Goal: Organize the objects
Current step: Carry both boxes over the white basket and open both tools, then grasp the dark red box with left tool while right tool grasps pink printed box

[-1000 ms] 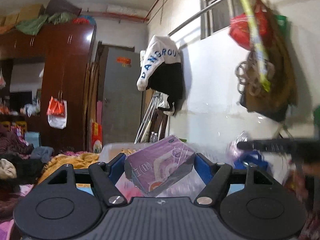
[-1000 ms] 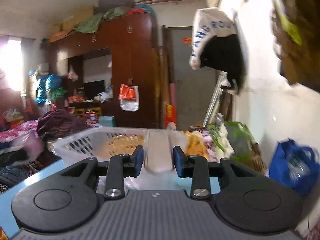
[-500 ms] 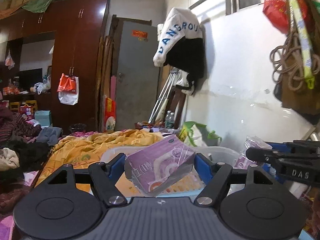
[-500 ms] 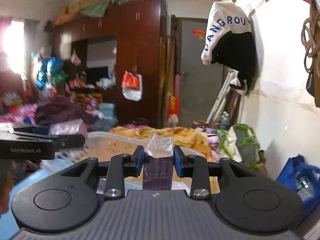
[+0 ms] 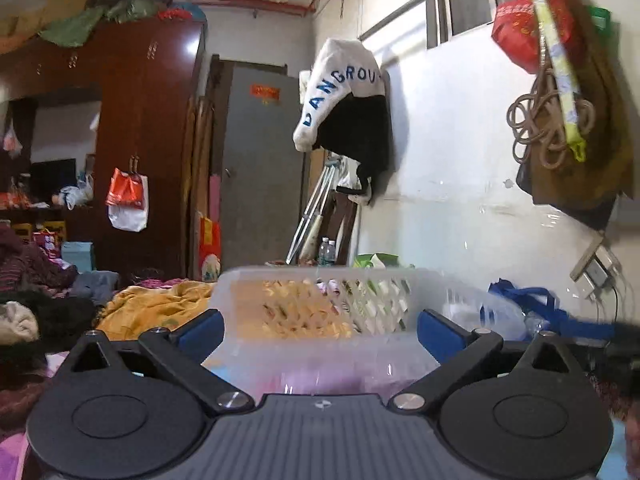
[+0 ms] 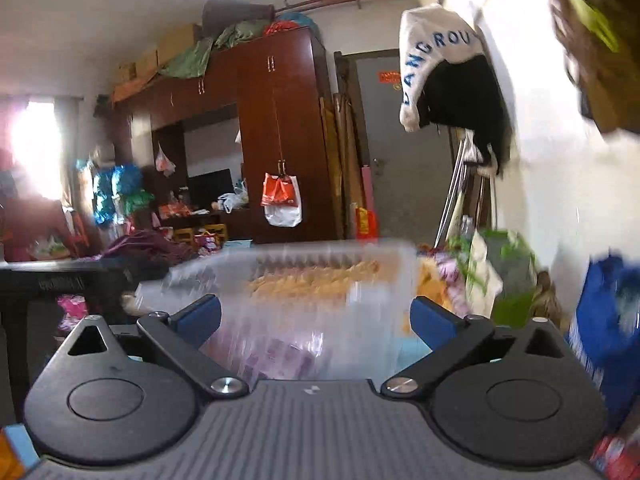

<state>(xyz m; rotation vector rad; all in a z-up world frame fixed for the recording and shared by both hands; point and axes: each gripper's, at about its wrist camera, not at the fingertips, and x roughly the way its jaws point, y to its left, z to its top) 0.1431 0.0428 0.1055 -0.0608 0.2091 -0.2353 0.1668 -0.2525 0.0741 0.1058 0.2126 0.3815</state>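
Both grippers are hanging just over the near rim of a white plastic basket (image 5: 320, 292), and both are opening, their blue pads spread wide with nothing pressed between them. In the left wrist view the left gripper (image 5: 320, 330) is framing the basket's lattice wall, and a blurred pink-purple packet (image 5: 316, 380) is lying low in front of it, apparently down inside the basket, clear of either pad. In the right wrist view the right gripper (image 6: 316, 316) is showing the same spread, and a purple wrapped packet (image 6: 280, 356) is sitting beneath it, again free of the pads; motion blur is making it hard to say whether it is resting flat or still settling. The basket (image 6: 320, 264) is standing on what looks like a bed, with a yellow blanket (image 5: 160, 308) behind it. Judging by their look, the packets are light and soft, wrapped in clear, slick film that is likely crinkling and giving under pressure, so a firm hold across the broad faces near the middle would probably be suiting them better than a pinch on a loose film end. The basket itself is looking thin-walled and light, stiff at the rim but likely flexing along the lattice sides; the rim would be the sounder place to take hold if it is to be shifted.
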